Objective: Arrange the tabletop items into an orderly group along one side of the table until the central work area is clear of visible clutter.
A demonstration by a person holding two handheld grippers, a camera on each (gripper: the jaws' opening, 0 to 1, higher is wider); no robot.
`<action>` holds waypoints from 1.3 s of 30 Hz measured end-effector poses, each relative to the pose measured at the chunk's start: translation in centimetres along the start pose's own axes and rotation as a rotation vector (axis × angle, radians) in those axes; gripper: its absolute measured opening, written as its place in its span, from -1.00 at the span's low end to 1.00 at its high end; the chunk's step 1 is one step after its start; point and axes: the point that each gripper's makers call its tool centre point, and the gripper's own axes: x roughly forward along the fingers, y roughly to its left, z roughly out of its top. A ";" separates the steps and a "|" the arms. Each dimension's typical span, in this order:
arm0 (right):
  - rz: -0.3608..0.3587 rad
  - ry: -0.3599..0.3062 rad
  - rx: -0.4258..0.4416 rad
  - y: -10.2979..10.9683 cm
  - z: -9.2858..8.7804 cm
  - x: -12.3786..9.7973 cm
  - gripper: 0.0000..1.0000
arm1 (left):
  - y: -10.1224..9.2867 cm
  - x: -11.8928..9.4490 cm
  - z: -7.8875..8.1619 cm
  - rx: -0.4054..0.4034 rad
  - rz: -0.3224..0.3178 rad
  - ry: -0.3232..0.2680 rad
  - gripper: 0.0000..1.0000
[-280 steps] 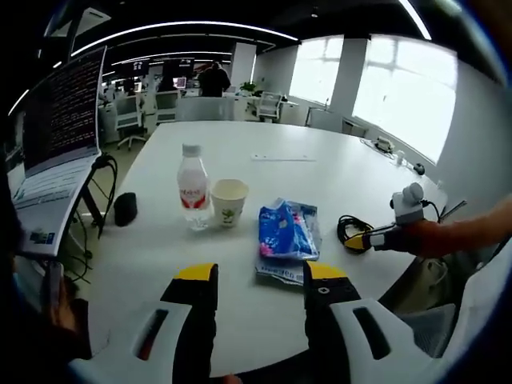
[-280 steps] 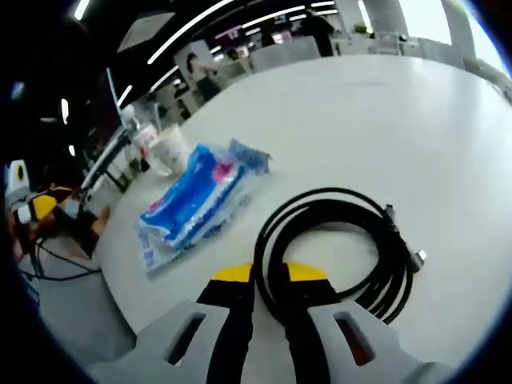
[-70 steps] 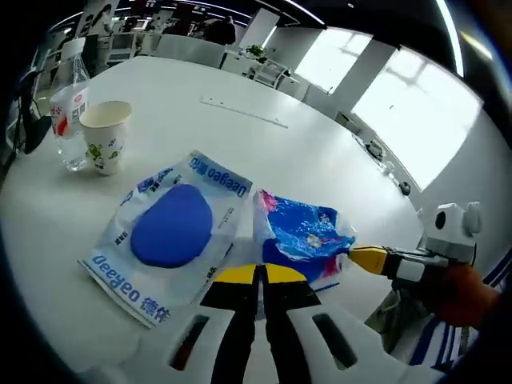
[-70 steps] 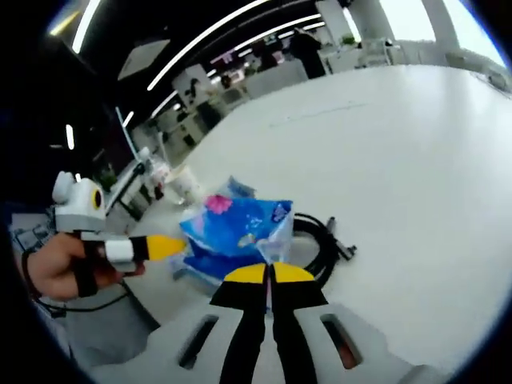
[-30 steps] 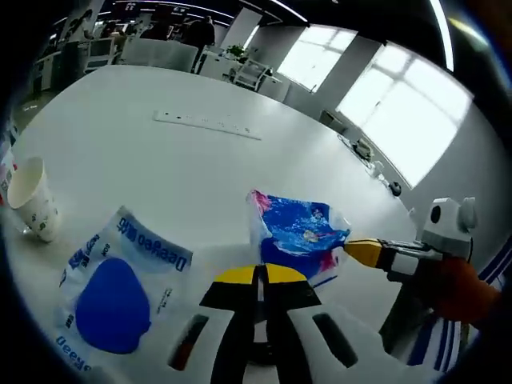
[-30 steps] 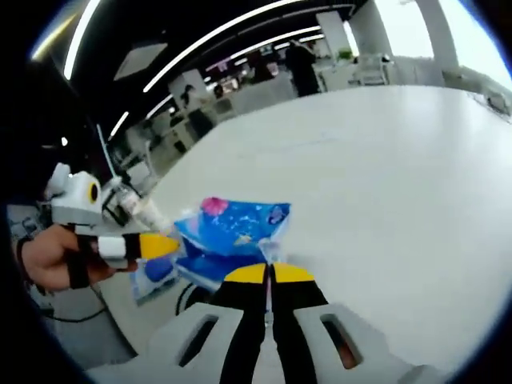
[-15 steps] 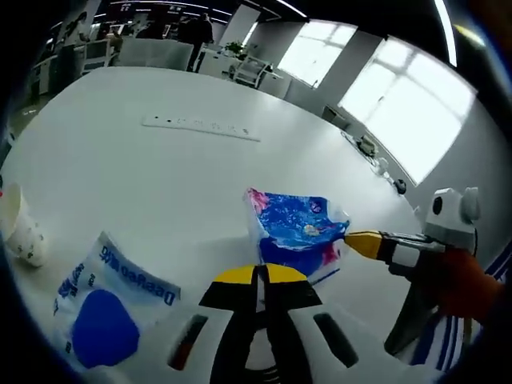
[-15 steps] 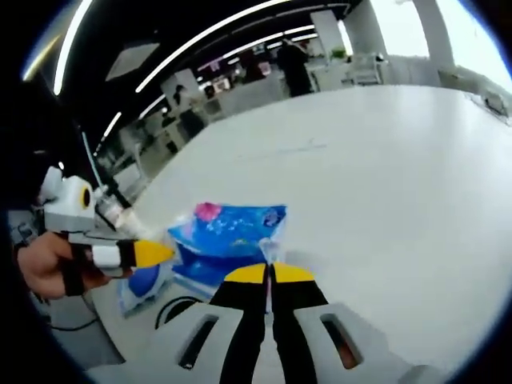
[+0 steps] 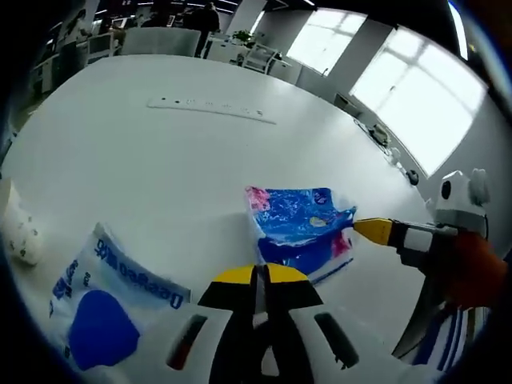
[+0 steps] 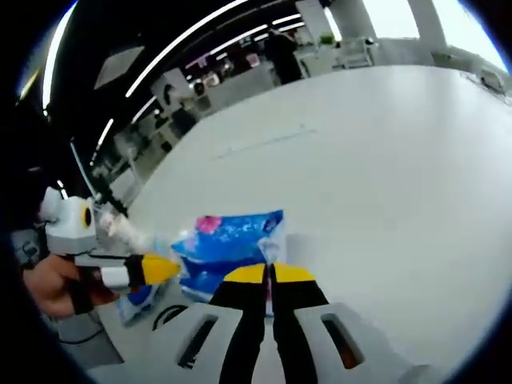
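Both tools grasp the blue tissue pack (image 9: 298, 228): the left tool (image 9: 262, 276) clenches its near edge, the right tool (image 10: 270, 274) its corner, holding it just above the worktop (image 9: 160, 160). Next, I judge, it goes beside the wipes packet (image 9: 108, 296) left of the left tool.

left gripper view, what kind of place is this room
Most likely an open-plan office. A big white table has a long power strip set in its top, office chairs and desks stand behind it, and large windows line one wall, with strip ceiling lights in the right gripper view.
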 end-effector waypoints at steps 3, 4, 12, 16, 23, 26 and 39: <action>0.005 0.005 0.000 0.0 -0.3 0.1 -1.00 | 0.6 0.4 -0.2 -0.006 0.019 0.004 -0.97; 0.005 0.002 -0.002 0.0 -0.3 0.1 -0.99 | 0.8 0.3 -0.2 0.012 0.033 0.008 -0.97; -0.017 -0.016 0.007 -0.6 -0.5 -0.5 -1.00 | 1.6 -0.8 -1.0 0.008 0.043 0.027 -0.86; -0.020 -0.023 0.014 -0.6 -0.4 -0.8 -1.00 | 1.5 -1.4 -0.6 0.012 0.034 0.012 -0.85; -0.020 -0.036 0.007 -0.3 -0.6 -1.3 -0.97 | 2.4 -2.3 -0.3 0.023 0.037 -0.008 -0.85; -0.022 -0.031 -0.005 -0.1 -1.0 -1.4 -0.94 | 3.0 -3.2 -0.5 0.018 0.042 -0.018 -0.84; 0.011 0.010 -0.107 3.4 -2.6 -1.1 -0.90 | 6.4 -7.4 -2.0 -0.038 0.077 -0.065 -0.83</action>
